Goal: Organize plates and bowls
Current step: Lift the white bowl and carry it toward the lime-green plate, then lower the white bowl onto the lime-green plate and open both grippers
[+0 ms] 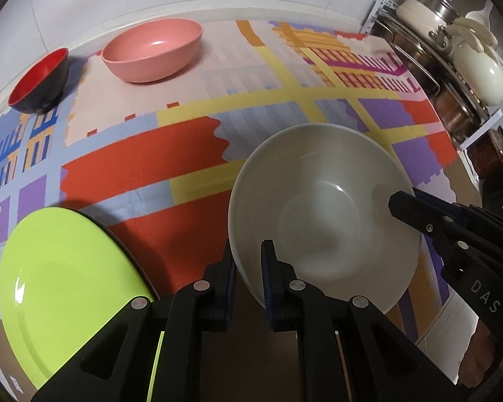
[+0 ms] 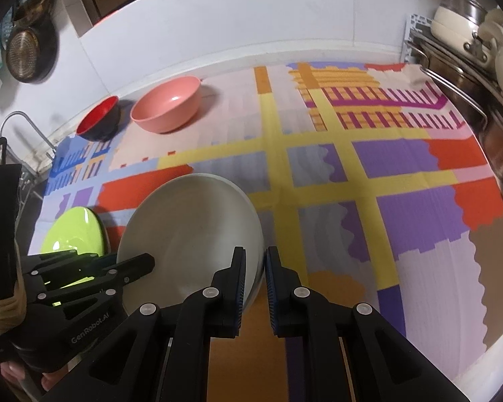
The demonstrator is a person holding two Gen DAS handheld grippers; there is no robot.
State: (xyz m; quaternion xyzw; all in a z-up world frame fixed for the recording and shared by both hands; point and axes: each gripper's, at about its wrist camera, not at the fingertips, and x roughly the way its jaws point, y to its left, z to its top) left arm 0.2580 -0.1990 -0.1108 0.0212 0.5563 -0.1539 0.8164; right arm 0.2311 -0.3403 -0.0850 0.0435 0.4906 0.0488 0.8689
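My left gripper [image 1: 249, 268] clamped on near-left rim of white bowl [image 1: 322, 207], lower centre of left view. My right gripper [image 2: 255, 279] pinching opposite rim of same bowl [image 2: 191, 231], lower centre of right view. Bowl tilted above patterned mat [image 1: 151, 154]. Green plate [image 1: 67, 274] at lower left of left view, just beside bowl. Pink bowl [image 1: 152, 52] and red-and-black bowl [image 1: 38, 82] upper left, close together at mat's far edge. Pots on rack [image 1: 452, 53], upper right.
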